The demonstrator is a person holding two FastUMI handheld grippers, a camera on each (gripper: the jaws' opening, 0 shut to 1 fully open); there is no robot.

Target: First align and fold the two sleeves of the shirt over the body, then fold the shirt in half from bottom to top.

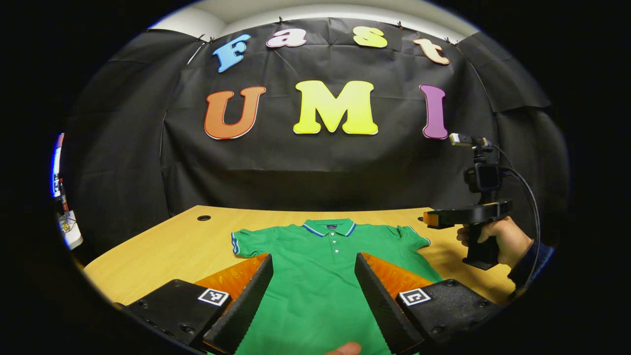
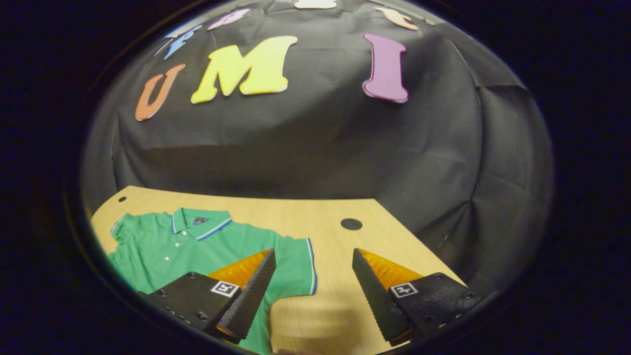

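A green polo shirt (image 1: 315, 266) with blue-and-white trim on collar and cuffs lies flat and face up on the wooden table (image 1: 172, 246), both short sleeves spread out. My left gripper (image 1: 313, 261) hovers open over the shirt's chest. To the right of the shirt a hand holds my right gripper (image 1: 431, 219) above the table, beside the right sleeve (image 1: 411, 239). In the right gripper view the shirt (image 2: 197, 246) lies at the lower left, and the right gripper (image 2: 314, 259) stands open above that sleeve's cuff (image 2: 309, 266).
The table has round cable holes near its back corners (image 1: 203, 217) (image 2: 351, 224). Black cloth walls close in the back and sides. Bare wood (image 2: 335, 296) lies to the right of the shirt. A fingertip (image 1: 345, 349) shows at the bottom edge of the left gripper view.
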